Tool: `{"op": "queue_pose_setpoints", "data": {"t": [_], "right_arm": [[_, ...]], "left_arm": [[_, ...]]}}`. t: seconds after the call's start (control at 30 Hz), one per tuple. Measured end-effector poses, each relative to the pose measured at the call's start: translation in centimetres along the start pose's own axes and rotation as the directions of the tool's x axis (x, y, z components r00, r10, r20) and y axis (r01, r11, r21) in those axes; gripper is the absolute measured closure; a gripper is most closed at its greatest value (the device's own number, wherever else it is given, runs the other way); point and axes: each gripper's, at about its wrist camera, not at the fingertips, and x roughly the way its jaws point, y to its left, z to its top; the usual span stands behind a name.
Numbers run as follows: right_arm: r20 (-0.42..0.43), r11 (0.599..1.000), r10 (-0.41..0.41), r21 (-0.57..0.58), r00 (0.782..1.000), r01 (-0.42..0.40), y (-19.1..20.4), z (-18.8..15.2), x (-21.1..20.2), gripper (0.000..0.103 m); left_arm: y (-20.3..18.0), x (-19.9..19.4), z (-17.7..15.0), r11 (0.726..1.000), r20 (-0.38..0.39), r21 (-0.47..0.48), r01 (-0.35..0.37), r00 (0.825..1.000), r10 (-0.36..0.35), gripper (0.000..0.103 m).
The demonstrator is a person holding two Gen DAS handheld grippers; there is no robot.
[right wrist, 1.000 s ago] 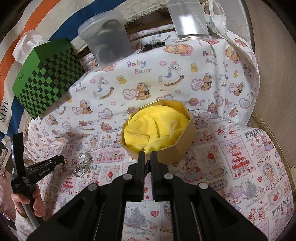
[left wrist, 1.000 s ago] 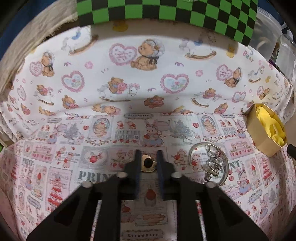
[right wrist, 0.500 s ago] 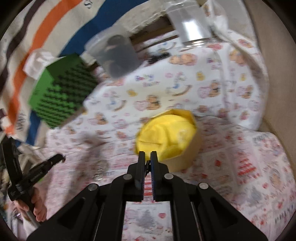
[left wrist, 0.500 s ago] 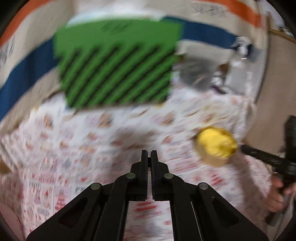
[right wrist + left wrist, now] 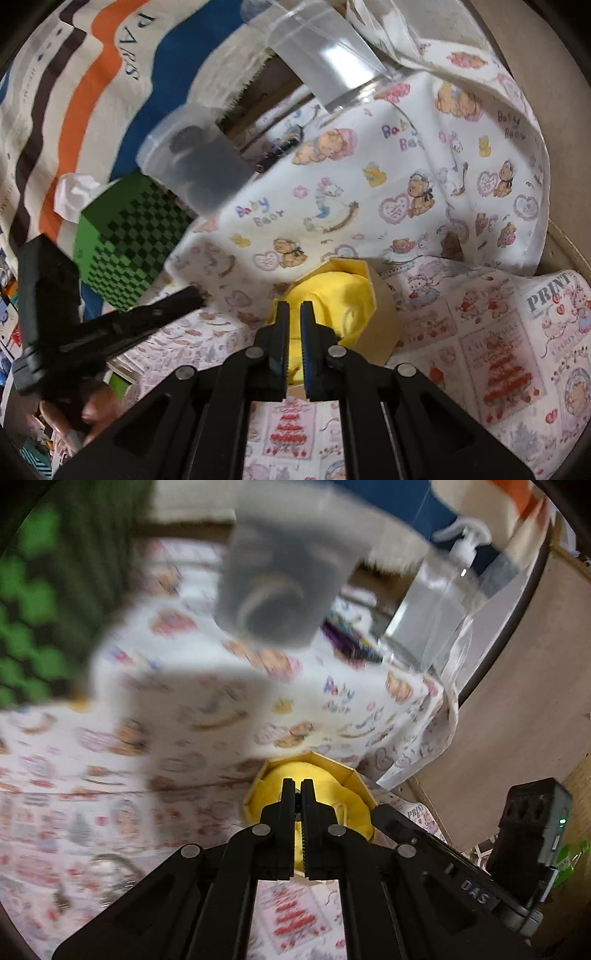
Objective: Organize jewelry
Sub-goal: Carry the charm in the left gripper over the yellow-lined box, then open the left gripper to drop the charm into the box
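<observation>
Through my left wrist camera the scene is smeared. My left gripper (image 5: pixel 297 788) has its fingers pressed together with nothing visible between them, and its tips sit in front of the one octagonal jewelry box (image 5: pixel 352 775), which is lined with yellow cloth (image 5: pixel 325 779). On the printed cloth (image 5: pixel 207 716) I can just read "Baby Bear" at the back and part of "PRINT" near the box. My right gripper's body (image 5: pixel 476 893) shows at lower right with the letters "DAS". One round glass dish (image 5: pixel 110 867) lies blurred at lower left. One grey tub (image 5: pixel 280 587), one clear pump bottle (image 5: pixel 439 602) and one green checkered box (image 5: pixel 33 602) stand behind.

Through my right wrist camera, my right gripper (image 5: pixel 291 308) is nearly closed, a thin slit between the fingers, pinching nothing. The same box (image 5: pixel 380 306) stands just past its tips. "Baby Bear" reads three times on the cloth (image 5: pixel 406 206), "PRINT" once at right, and "PARIS" on the striped backdrop (image 5: pixel 92 81). My left gripper (image 5: pixel 197 295) reaches in from the left.
</observation>
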Motion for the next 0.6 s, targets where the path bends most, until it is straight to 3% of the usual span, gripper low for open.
{"op": "queue_pose_setpoints", "data": {"t": [0.13,0.23,0.3,0.33,0.4,0.47,0.6], "right_arm": [[0.01,0.999,-0.01,0.038,1.0,0.01,-0.9,0.4,-0.3,0.096],[0.027,0.999,-0.007,0.054,1.0,0.005,-1.3,0.6,-0.8,0.096],[0.031,0.999,-0.015,0.052,0.999,0.014,-1.4,0.6,-1.0,0.095],[0.034,0.999,-0.02,0.048,0.999,0.018,-1.3,0.6,-1.1,0.092],[0.038,0.999,-0.034,0.039,0.999,0.032,-1.1,0.5,-1.2,0.076],[0.052,0.999,-0.051,0.015,0.997,0.05,-0.5,0.4,-1.5,0.066],[0.105,0.993,-0.097,-0.057,0.99,0.104,1.3,0.1,-2.4,0.049]], "left_arm": [[-0.3,2.3,-0.7,1.0,-0.035,0.007,0.018,0.999,-0.017,0.101],[-0.5,2.3,-1.0,1.0,-0.009,0.026,0.006,1.0,-0.005,0.097],[-0.4,1.7,-0.9,0.999,0.003,0.034,-0.027,1.0,0.027,0.072],[-0.3,1.2,-0.9,0.998,0.022,0.033,-0.056,0.998,0.055,0.069],[0.0,-0.3,-0.9,0.995,0.061,0.036,-0.092,0.994,0.09,0.068],[0.5,-2.3,-0.9,0.991,0.095,0.047,-0.124,0.988,0.119,0.064],[2.0,-7.5,-2.1,0.971,0.208,0.056,-0.233,0.954,0.216,0.028]]}}
